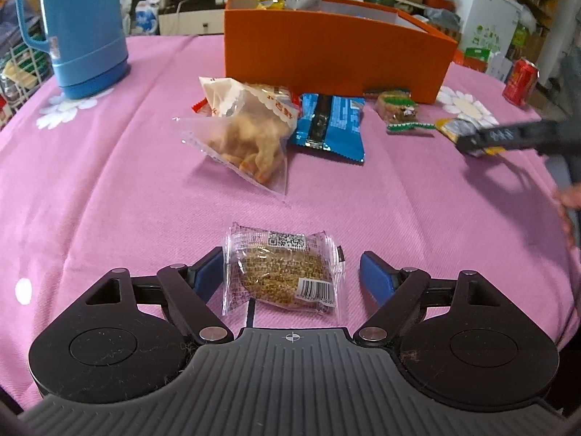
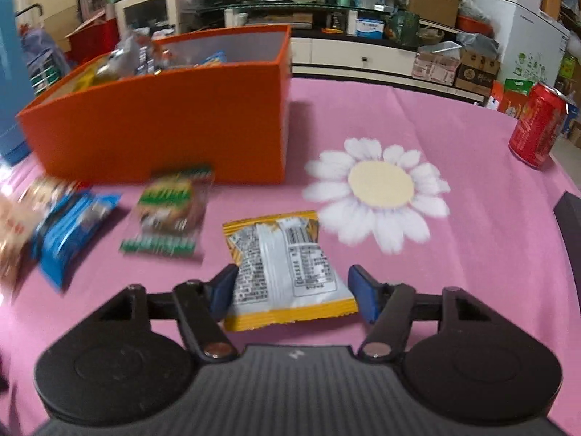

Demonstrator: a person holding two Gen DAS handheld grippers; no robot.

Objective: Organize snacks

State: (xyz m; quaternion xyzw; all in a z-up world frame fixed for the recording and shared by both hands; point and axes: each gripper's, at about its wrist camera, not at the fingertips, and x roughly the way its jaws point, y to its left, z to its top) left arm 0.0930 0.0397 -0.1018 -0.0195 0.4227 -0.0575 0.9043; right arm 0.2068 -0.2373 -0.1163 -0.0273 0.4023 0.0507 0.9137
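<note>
My left gripper (image 1: 290, 276) is open, its blue fingers on either side of a clear-wrapped round sesame cake (image 1: 281, 270) lying on the pink cloth. My right gripper (image 2: 292, 290) is open around a yellow-edged silver snack packet (image 2: 287, 265); it also shows in the left wrist view (image 1: 472, 141) over that packet (image 1: 450, 125). The orange box (image 1: 334, 61) (image 2: 163, 127) holds several snacks. In front of it lie a clear bag of fried chips (image 1: 250, 134), a blue packet (image 1: 328, 123) (image 2: 70, 232) and a green-edged cake packet (image 1: 397, 109) (image 2: 169, 210).
A blue thermos (image 1: 78, 25) stands at the far left. A red can (image 1: 520, 81) (image 2: 537, 125) stands near the right table edge. The pink cloth has daisy prints (image 2: 379, 192). Shelves, boxes and a white fridge (image 2: 523, 47) are behind the table.
</note>
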